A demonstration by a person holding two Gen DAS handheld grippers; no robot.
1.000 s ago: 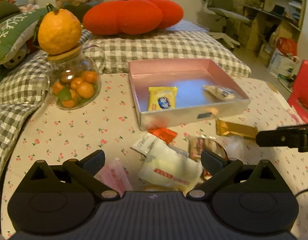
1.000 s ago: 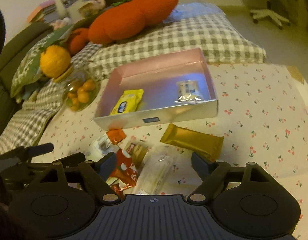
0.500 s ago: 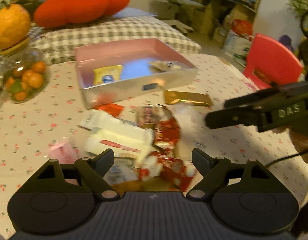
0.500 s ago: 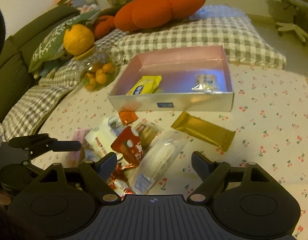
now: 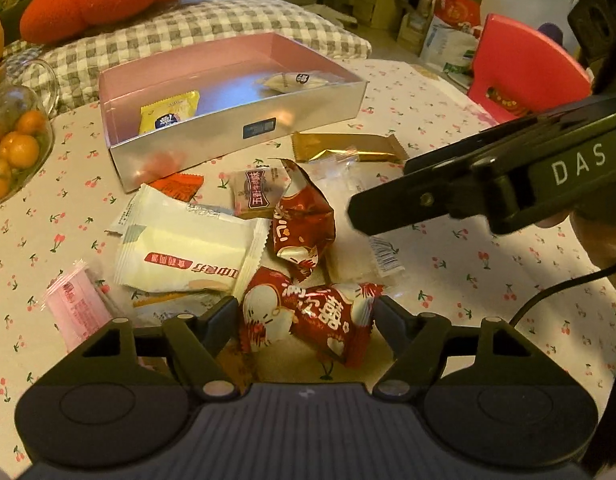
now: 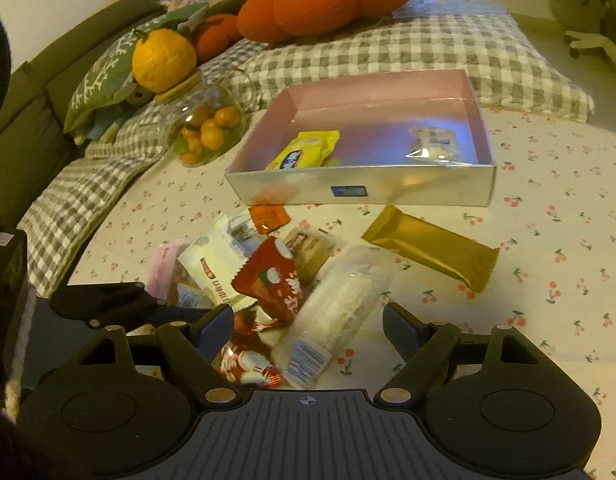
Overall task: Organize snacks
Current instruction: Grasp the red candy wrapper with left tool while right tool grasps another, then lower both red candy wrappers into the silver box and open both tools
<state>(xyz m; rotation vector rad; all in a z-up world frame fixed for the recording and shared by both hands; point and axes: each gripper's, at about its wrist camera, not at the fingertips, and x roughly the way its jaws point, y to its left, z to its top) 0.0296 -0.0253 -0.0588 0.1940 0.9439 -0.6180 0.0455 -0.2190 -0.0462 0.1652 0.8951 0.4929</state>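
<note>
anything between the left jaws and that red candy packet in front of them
Nothing visible. The left gripper is open, and the red candy packet lies directly between its fingertips on the tablecloth. The white wrapper sits just left of it, apart from the gap.

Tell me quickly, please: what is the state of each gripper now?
Left gripper: open, fingers either side of a red snack packet, not closed on it.
Right gripper: open, holding nothing, over the clear packet.
</note>
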